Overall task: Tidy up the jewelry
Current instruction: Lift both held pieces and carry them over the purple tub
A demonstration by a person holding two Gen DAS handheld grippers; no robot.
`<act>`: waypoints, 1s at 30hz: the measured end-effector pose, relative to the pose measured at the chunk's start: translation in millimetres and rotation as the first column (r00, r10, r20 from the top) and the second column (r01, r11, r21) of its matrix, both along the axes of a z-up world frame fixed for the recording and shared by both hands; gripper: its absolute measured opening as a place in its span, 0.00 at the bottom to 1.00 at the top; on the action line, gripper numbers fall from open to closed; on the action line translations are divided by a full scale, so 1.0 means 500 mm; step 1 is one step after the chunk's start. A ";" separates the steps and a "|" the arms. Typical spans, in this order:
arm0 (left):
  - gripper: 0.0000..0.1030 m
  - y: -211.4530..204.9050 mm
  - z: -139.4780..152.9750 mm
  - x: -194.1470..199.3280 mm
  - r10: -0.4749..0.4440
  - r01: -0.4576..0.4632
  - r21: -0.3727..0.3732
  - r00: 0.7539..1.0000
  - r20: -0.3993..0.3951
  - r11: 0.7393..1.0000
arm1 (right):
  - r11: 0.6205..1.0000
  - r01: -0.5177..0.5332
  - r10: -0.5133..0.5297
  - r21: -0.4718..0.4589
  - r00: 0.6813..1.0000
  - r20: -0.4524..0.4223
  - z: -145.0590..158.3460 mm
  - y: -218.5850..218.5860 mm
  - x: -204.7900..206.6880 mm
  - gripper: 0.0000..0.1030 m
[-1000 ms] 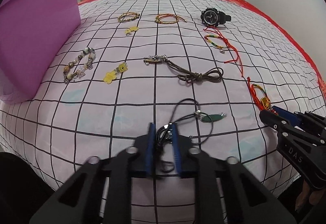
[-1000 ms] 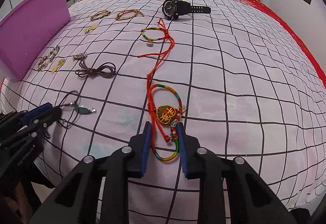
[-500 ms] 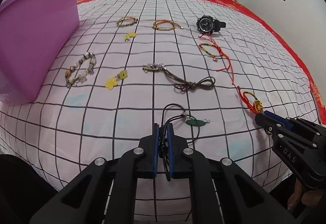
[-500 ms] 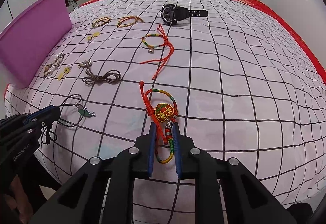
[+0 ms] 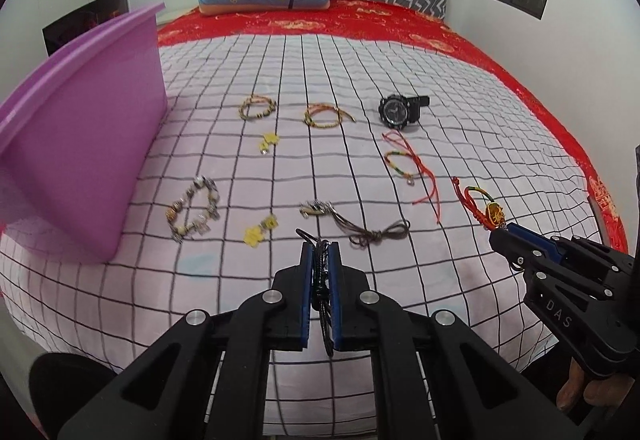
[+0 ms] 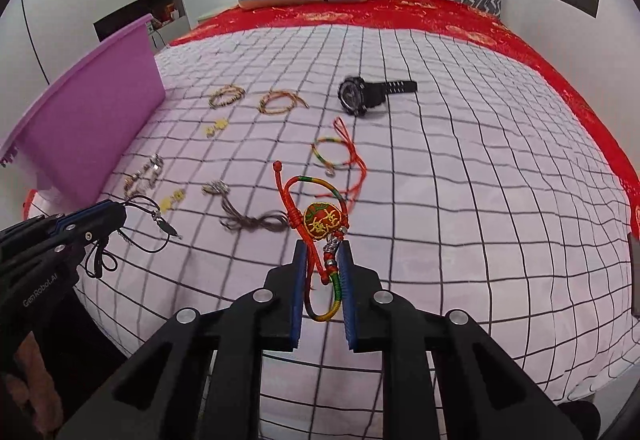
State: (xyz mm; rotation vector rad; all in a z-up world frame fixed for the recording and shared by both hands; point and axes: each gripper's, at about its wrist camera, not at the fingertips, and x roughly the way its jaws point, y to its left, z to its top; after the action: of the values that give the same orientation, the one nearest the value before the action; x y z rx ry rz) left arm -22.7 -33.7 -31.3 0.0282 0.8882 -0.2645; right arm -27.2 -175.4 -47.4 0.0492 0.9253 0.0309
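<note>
Black cord necklace (image 5: 321, 272) was clamped in the left gripper (image 5: 320, 252); a red charm bracelet (image 6: 320, 218) was pinched in the right gripper (image 6: 322, 260), both above the checked bedspread (image 6: 460, 200).

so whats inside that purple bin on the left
Cannot tell. Both views show only the outer wall and rim of the purple bin, tilted away from the cameras, so its inside is hidden. The loose jewelry in view lies on the checked sheet beside it.
</note>
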 end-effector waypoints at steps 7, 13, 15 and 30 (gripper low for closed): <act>0.08 0.066 0.070 0.017 -0.004 0.004 -0.002 0.999 0.044 1.000 | 0.998 -0.053 0.052 0.015 0.997 0.061 0.067 0.064 0.011 0.15; 0.08 0.141 0.147 0.037 -0.002 0.004 -0.020 0.995 0.099 1.000 | 0.992 -0.126 0.122 0.029 0.986 0.112 0.132 0.135 0.038 0.15; 0.08 0.169 0.174 0.046 -0.002 0.005 -0.020 0.991 0.131 1.000 | 0.988 -0.155 0.151 0.021 0.979 0.135 0.155 0.164 0.051 0.15; 0.08 0.433 0.278 0.146 0.099 -0.092 -0.040 0.974 0.203 0.995 | 0.921 -0.387 0.367 0.051 0.902 0.228 0.259 0.436 0.172 0.15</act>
State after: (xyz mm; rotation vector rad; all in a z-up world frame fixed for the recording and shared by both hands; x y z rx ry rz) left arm 50.2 183.1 107.8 -0.0154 0.6780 -0.1814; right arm 58.9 42.4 82.0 -0.0461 0.7043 0.4348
